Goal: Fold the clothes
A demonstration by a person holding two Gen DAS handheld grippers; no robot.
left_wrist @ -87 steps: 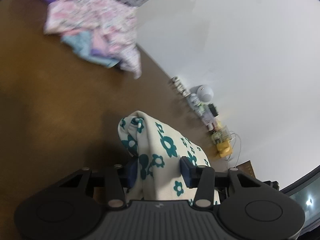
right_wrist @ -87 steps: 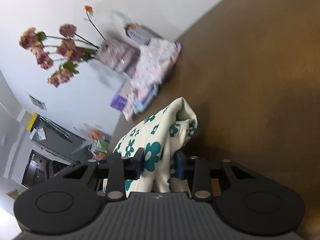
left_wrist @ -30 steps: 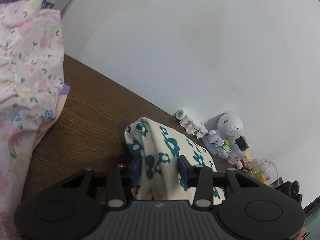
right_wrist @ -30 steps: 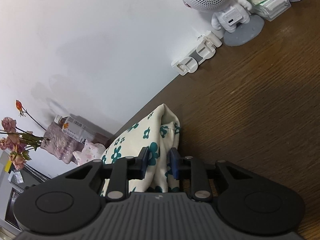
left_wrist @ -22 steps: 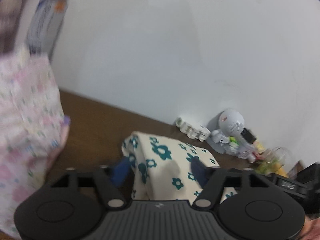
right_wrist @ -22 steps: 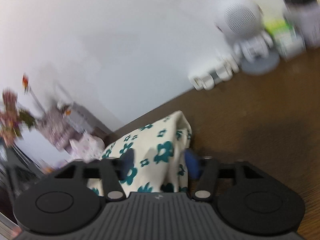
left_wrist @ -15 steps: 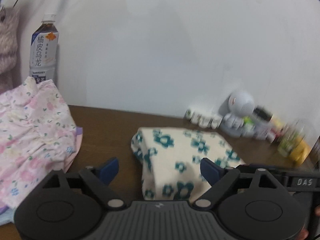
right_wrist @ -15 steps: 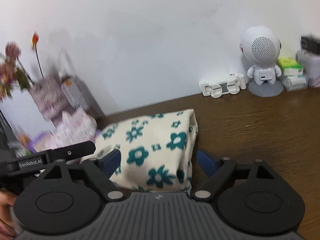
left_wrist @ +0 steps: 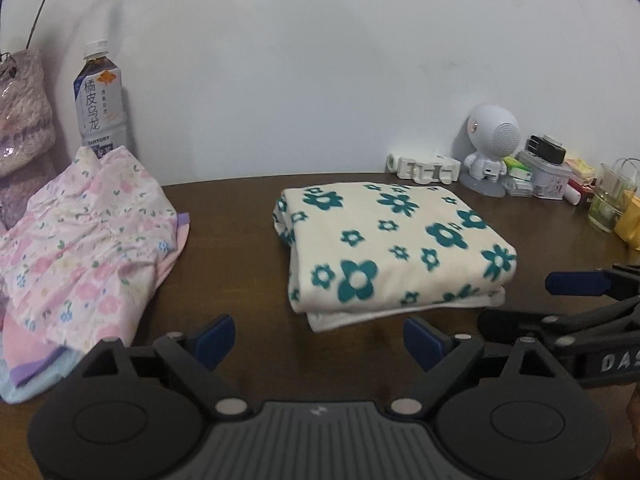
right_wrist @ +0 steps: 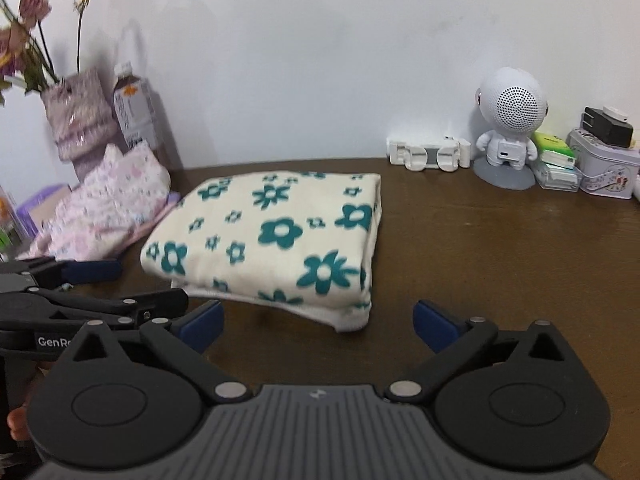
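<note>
Both grippers, left gripper (left_wrist: 316, 338) and right gripper (right_wrist: 318, 322), hold jaws wide before the folded floral cloth (left_wrist: 390, 246). Only the right view shows flowers (right_wrist: 30, 20).

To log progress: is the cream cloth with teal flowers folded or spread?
Folded: the cream cloth lies as a compact rectangle with stacked layers at its near edge, free of both tools.

Both wrist cams low, facing wall, sharing folded cloth (left_wrist: 394, 240).

folded cloth (left_wrist: 392, 248) on brown table (left_wrist: 240, 256).
</note>
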